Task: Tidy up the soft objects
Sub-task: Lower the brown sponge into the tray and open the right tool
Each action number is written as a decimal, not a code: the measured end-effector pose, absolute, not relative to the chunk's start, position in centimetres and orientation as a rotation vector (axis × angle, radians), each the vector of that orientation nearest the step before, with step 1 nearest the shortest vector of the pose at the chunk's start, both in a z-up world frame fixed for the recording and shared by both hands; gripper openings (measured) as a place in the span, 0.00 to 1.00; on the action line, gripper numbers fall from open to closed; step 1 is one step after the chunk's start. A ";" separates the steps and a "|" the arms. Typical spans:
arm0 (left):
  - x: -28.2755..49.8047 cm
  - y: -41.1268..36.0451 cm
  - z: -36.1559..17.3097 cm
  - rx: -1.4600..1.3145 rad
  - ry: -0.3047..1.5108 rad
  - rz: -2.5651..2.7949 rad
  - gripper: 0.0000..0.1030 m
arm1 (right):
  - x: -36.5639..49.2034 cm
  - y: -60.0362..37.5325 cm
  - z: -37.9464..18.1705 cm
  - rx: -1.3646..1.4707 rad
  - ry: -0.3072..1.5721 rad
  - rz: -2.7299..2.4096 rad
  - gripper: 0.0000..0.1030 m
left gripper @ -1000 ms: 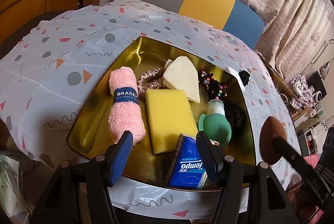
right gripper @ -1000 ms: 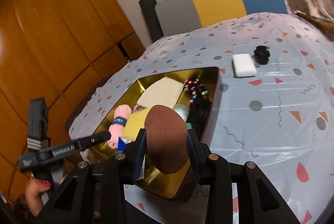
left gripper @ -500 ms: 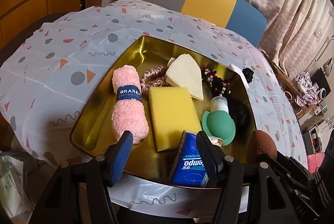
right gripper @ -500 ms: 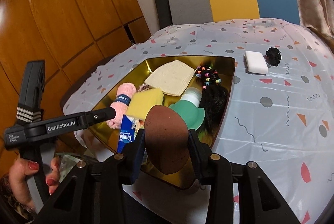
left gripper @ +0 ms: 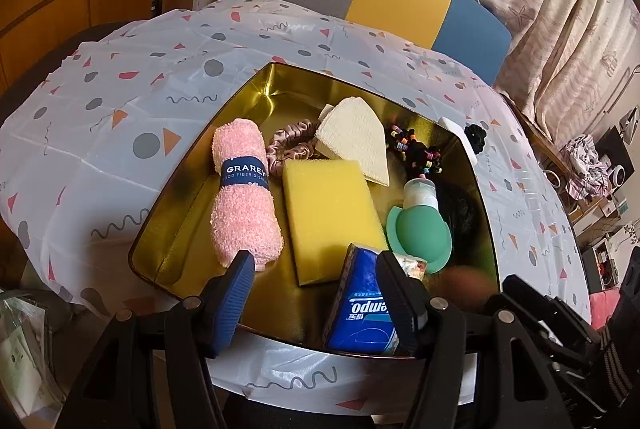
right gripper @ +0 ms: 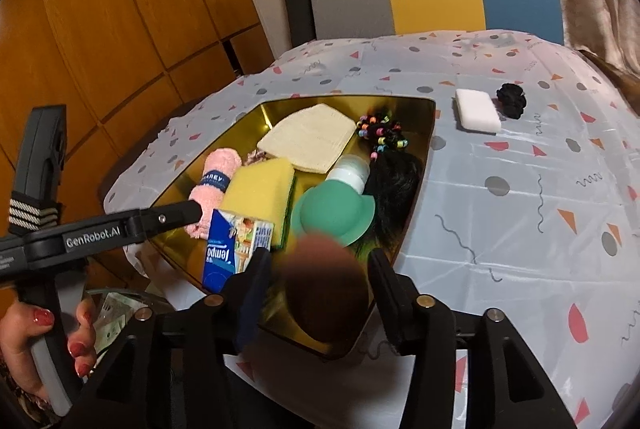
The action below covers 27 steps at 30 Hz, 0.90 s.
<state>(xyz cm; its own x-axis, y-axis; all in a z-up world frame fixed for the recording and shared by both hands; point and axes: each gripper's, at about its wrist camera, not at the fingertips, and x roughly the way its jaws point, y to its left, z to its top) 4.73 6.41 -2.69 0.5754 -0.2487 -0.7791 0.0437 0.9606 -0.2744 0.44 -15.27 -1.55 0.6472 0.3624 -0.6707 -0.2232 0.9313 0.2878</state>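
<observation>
Opening around a blurred brown puff (right gripper: 326,279), the right hand-held gripper (right gripper: 320,277) alone shows a white sponge (right gripper: 478,110).

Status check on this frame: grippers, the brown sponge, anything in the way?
Left gripper open, idle. Right gripper opening, brown sponge blurred between jaws over gold tray. Tissue pack close by.

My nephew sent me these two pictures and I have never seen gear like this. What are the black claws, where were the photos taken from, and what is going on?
No robot here: a person holds a two-finger gripper in each hand, with a wide-angle camera on each looking along its fingers. One picture is from the left gripper, which is open over a gold tray on a patterned tablecloth. The tray holds a pink rolled cloth, a yellow sponge and a blue tissue pack. The other is from the right gripper, whose jaws are opening around a blurred brown makeup sponge.
</observation>
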 end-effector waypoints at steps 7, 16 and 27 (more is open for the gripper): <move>4.4 5.8 -2.5 -0.220 0.935 -0.193 0.62 | 0.2 -15.6 -1.0 0.199 0.769 0.316 0.61; 4.0 5.0 -2.2 -0.232 0.923 -0.260 0.62 | 0.7 -18.0 -0.9 0.280 0.763 0.243 0.62; 3.6 3.2 -1.9 -0.220 0.940 -0.319 0.62 | 1.6 -21.3 -2.0 0.329 0.774 0.146 0.64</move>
